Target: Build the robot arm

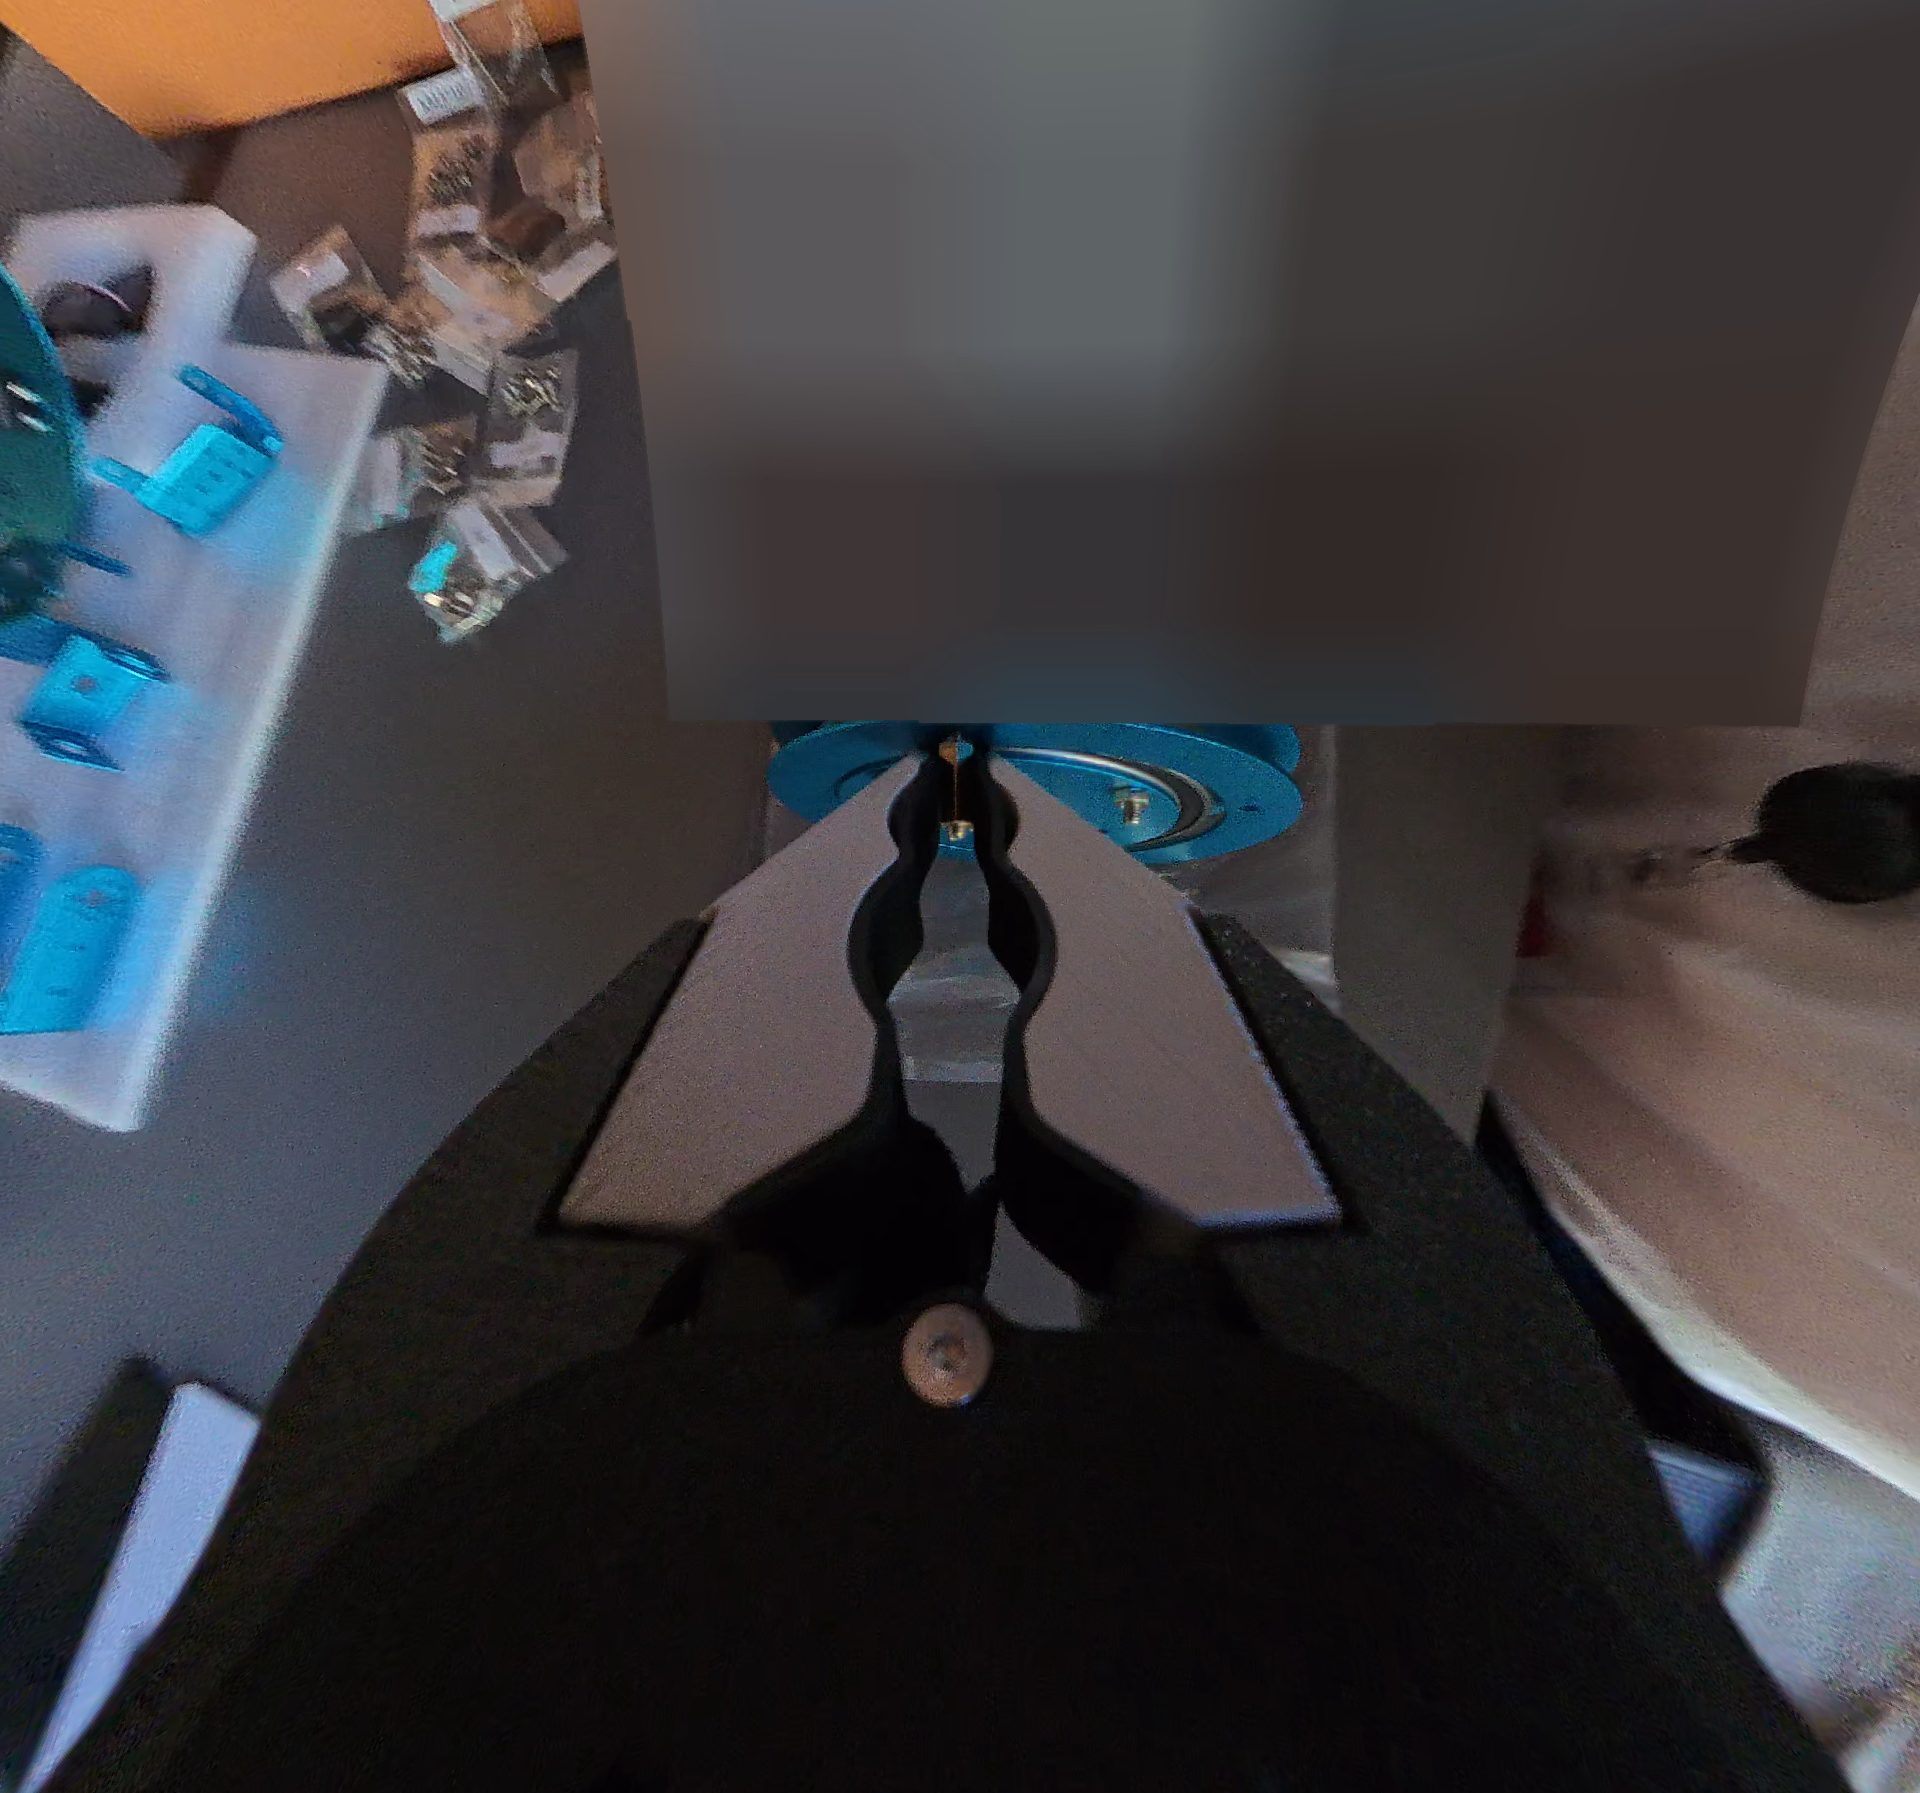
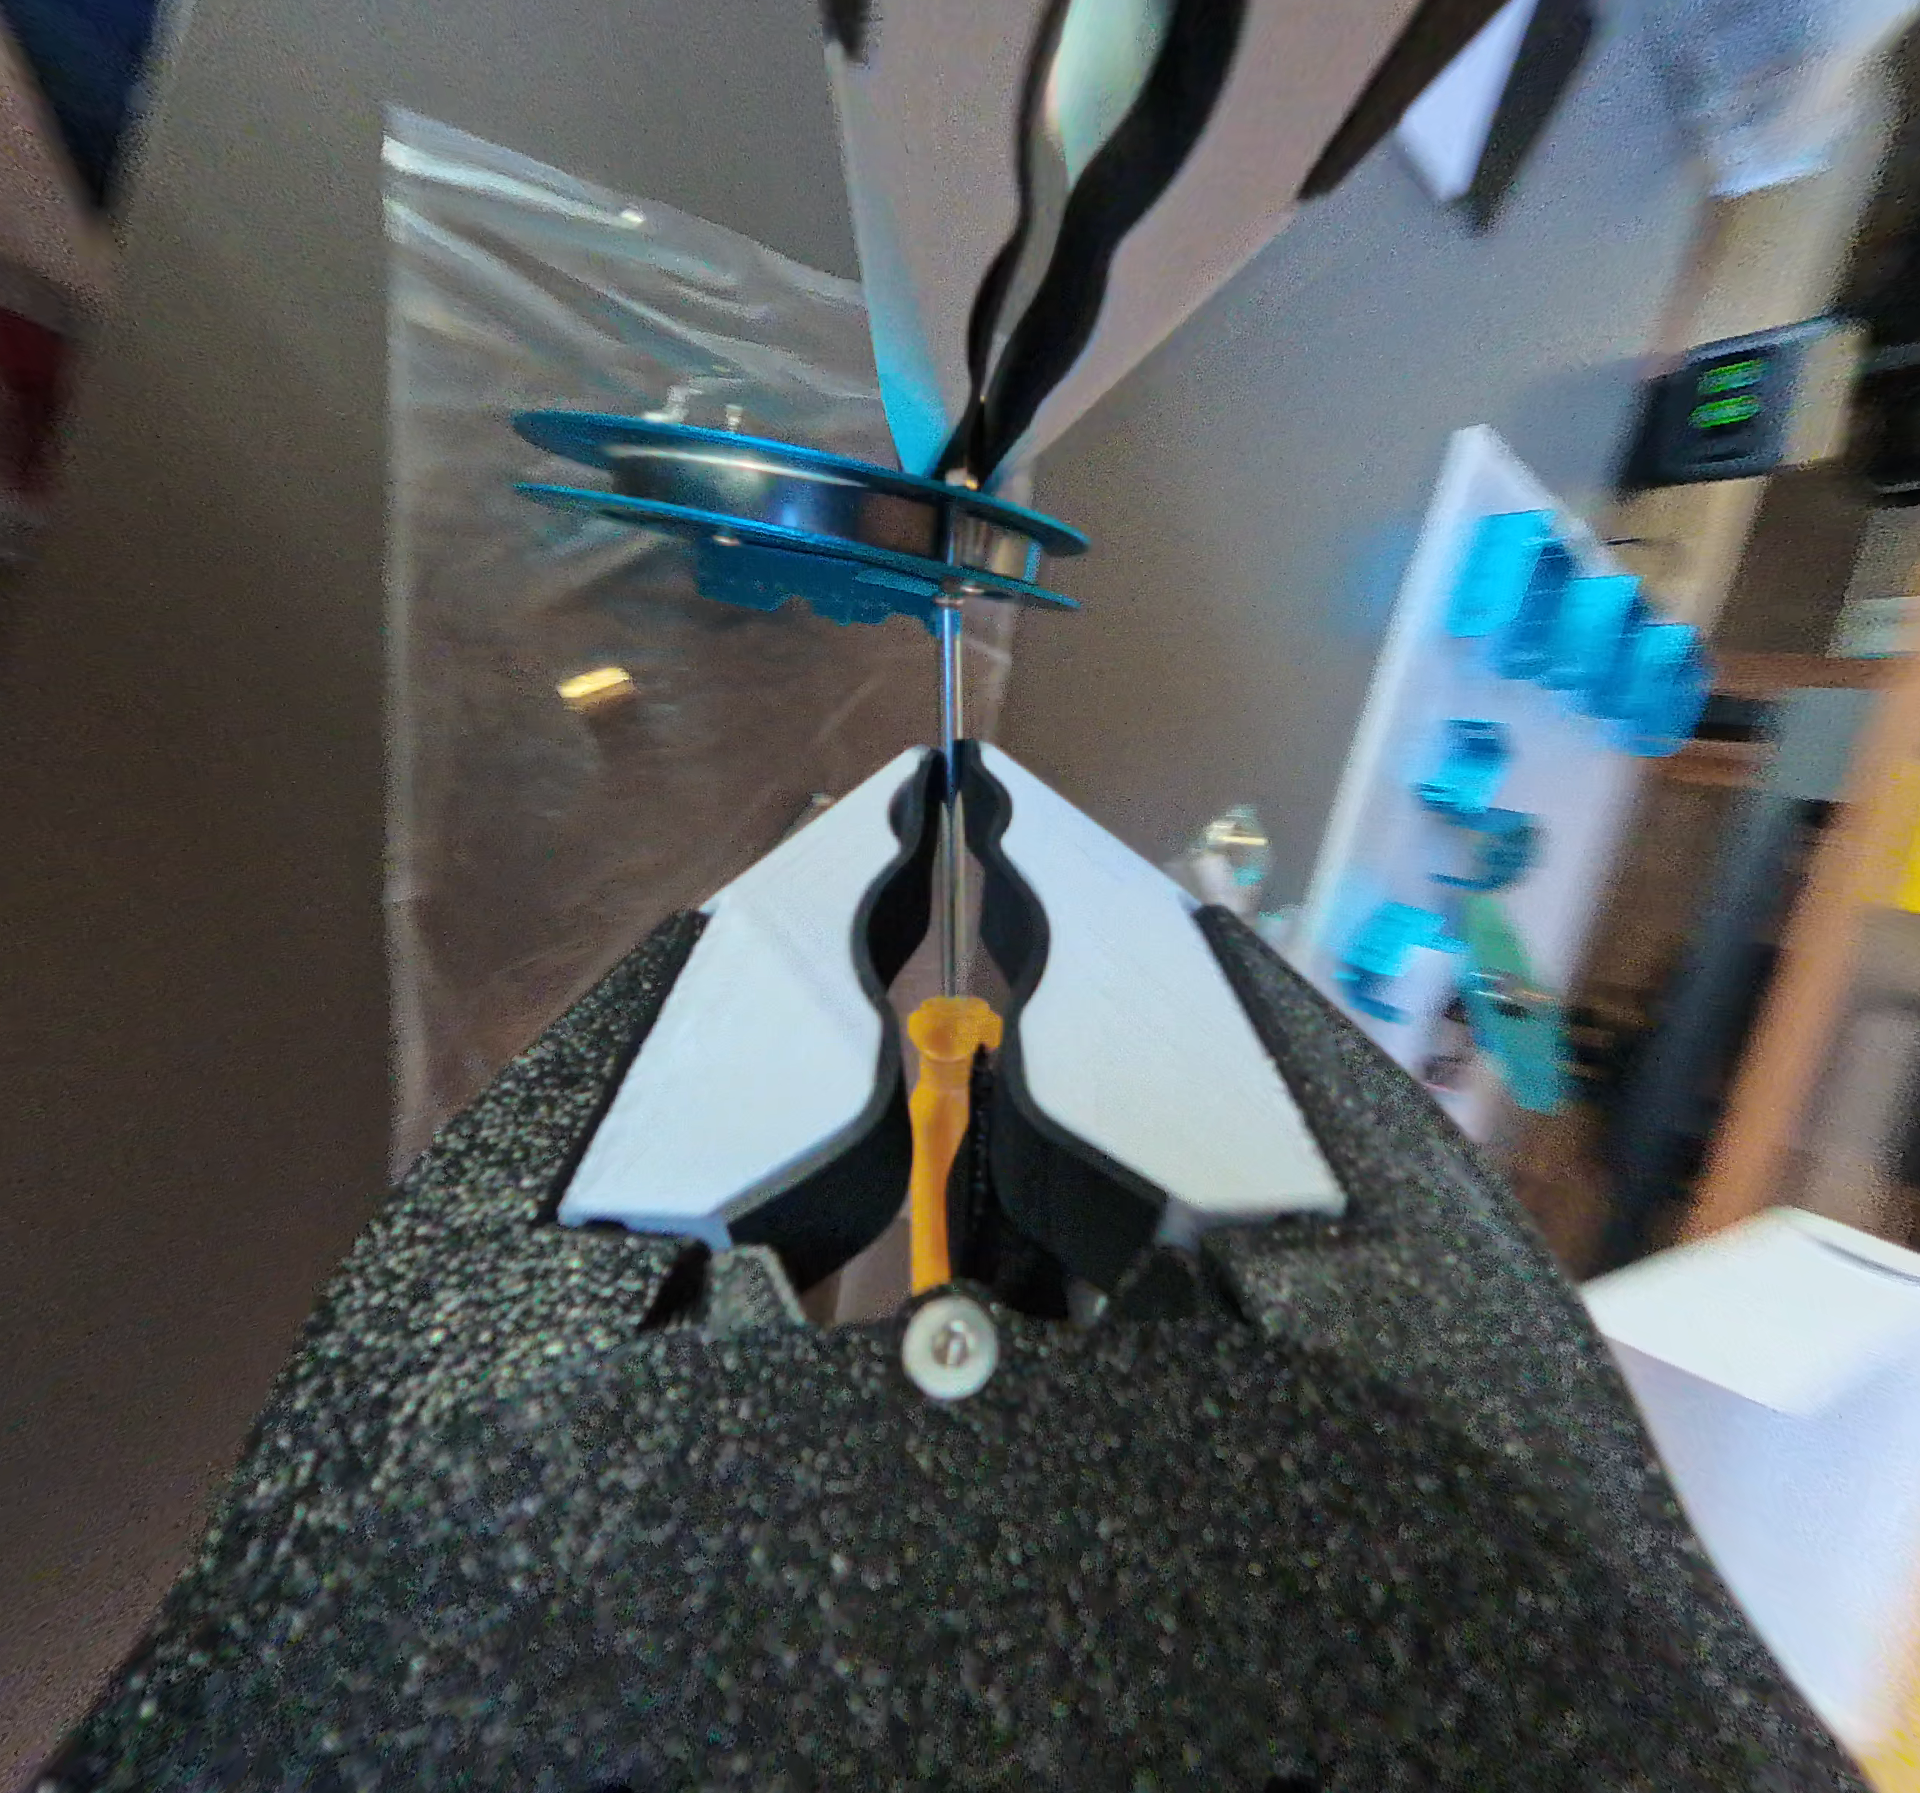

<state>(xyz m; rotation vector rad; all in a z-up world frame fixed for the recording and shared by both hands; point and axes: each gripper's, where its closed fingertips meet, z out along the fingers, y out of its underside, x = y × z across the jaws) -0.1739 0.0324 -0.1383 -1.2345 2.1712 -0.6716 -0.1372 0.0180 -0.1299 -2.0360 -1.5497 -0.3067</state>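
The left gripper [image 1: 956,787] is clenched on a small brass standoff [image 1: 954,793] that stands on the edge of a blue disc assembly [image 1: 1101,787], which fills the 12 o'clock spot just past its fingertips. In the right wrist view that same left gripper [image 2: 961,470] comes down from 12 o'clock onto the top of the two stacked blue discs [image 2: 790,517], which hang level above the grey table [image 2: 208,600].

The right gripper [image 2: 954,756] grasps a screwdriver [image 2: 951,912]: its orange handle [image 2: 935,1120] lies between the fingers and its thin steel shaft runs out toward 12 o'clock, the tip touching the underside of the lower disc.

A clear plastic bag [image 2: 582,393] lies on the table at 10 o'clock. A white foam tray [image 2: 1455,652] of blue brackets [image 2: 1579,642] sits at 3 o'clock.
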